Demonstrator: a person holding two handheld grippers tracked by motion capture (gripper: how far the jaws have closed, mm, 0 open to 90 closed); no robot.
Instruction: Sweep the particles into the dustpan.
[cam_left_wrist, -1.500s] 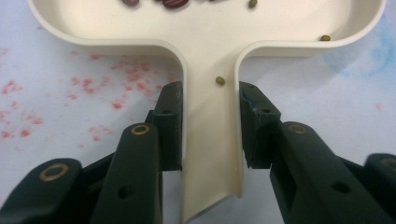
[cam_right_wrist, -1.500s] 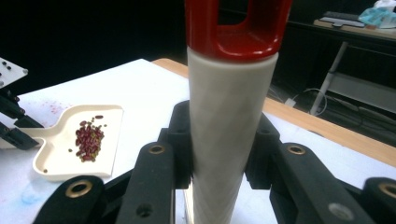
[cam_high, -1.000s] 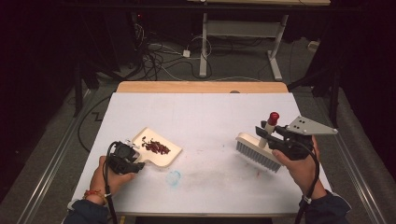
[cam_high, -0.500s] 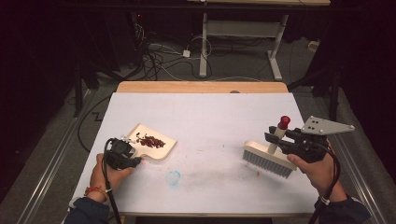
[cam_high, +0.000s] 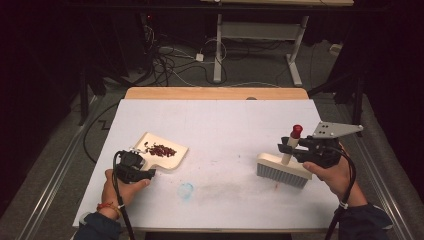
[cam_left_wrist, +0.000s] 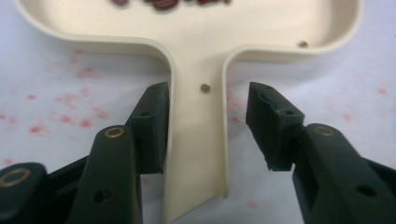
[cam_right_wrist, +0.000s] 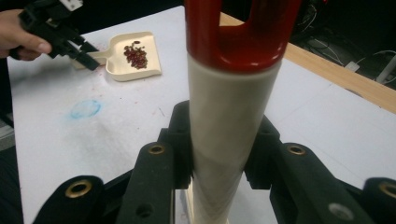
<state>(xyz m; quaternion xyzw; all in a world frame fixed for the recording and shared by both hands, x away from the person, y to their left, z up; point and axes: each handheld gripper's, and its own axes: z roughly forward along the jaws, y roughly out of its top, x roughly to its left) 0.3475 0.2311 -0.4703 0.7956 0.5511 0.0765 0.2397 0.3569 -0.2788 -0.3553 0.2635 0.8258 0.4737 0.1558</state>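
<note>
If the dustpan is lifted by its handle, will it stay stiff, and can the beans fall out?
The dustpan looks like moulded plastic, so probably stiff and light. Its handle seems smooth, perhaps slippery. The beans lie loose; its front looks open, so tilting forward may spill them.

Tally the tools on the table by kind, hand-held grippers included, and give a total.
Dustpan, cream, with dark red bits in it: 1
Brush, cream with a red-tipped handle: 1
Grippers: 2, the left gripper and the right gripper
Total: 4
</note>
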